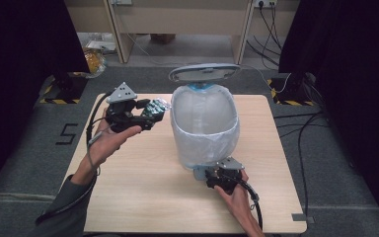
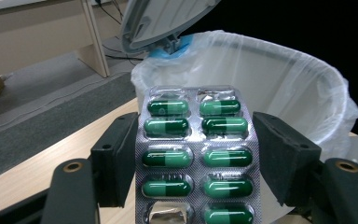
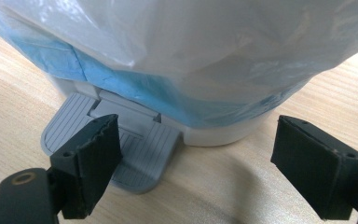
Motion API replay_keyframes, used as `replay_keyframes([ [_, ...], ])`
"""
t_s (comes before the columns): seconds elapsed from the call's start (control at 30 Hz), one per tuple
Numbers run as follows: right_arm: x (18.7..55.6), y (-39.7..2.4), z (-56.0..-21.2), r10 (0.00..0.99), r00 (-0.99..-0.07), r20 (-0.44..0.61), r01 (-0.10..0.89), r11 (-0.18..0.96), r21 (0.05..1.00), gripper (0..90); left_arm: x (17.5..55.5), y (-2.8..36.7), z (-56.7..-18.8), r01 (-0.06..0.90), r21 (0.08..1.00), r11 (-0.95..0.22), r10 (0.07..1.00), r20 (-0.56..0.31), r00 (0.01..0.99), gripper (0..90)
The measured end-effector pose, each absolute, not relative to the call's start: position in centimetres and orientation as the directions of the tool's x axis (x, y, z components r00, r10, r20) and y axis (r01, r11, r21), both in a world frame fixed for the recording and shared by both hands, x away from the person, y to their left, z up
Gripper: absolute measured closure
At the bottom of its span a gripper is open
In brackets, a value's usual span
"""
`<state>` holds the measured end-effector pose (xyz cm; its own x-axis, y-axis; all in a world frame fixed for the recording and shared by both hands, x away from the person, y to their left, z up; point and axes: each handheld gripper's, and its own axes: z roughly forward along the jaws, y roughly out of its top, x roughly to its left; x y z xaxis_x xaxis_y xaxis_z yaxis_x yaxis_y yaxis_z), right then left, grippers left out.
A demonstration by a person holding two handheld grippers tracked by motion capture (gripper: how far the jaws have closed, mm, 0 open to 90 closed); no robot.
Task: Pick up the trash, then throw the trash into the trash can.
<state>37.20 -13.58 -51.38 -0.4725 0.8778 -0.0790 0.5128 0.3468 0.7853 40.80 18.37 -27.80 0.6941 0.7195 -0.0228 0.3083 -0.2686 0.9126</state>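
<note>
A silver blister pack (image 1: 157, 106) of green capsules (image 2: 196, 157) stands between the jaws of my left gripper (image 1: 150, 111), which is shut on its two long edges. The pack hangs above the table, just left of a white pedal bin (image 1: 205, 126) lined with a clear bag (image 2: 279, 65). The bin's grey lid (image 1: 204, 72) is up. My right gripper (image 1: 216, 174) is low at the bin's front base, open, with one jaw resting on the grey ribbed pedal (image 3: 137, 156) and nothing held between its pads (image 3: 98, 158).
The bin stands mid-table on a light wooden tabletop (image 1: 148, 192). Black curtains flank both sides, and cables (image 1: 301, 128) run over the grey floor to the right. Desk legs (image 1: 116, 34) stand behind the table.
</note>
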Motion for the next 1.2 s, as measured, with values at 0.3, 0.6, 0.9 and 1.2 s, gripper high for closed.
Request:
replay_keyframes([
  [0.3, 37.2, -13.6, -51.4, 0.877, -0.473, -0.081, 0.512, 0.349, 0.785, 15.5, 40.9, 16.6, -27.1, 0.283, 0.918, -0.277, 0.692, -0.014, 0.722, 33.8],
  [0.6, 37.2, -13.6, -51.4, 0.878, -0.472, -0.079, 0.512, 0.346, 0.786, 15.5, 41.5, 13.9, -26.5, 0.269, 0.918, -0.291, 0.663, -0.009, 0.749, 33.8],
  [0.9, 37.1, -13.5, -51.4, 0.880, -0.469, -0.080, 0.514, 0.345, 0.785, 15.5, 42.1, 11.4, -26.4, 0.263, 0.916, -0.303, 0.638, -0.010, 0.770, 33.8],
  [1.2, 37.2, -13.6, -51.4, 0.878, -0.471, -0.080, 0.512, 0.346, 0.786, 15.5, 43.1, 9.3, -26.7, 0.261, 0.914, -0.310, 0.627, -0.009, 0.779, 33.8],
])
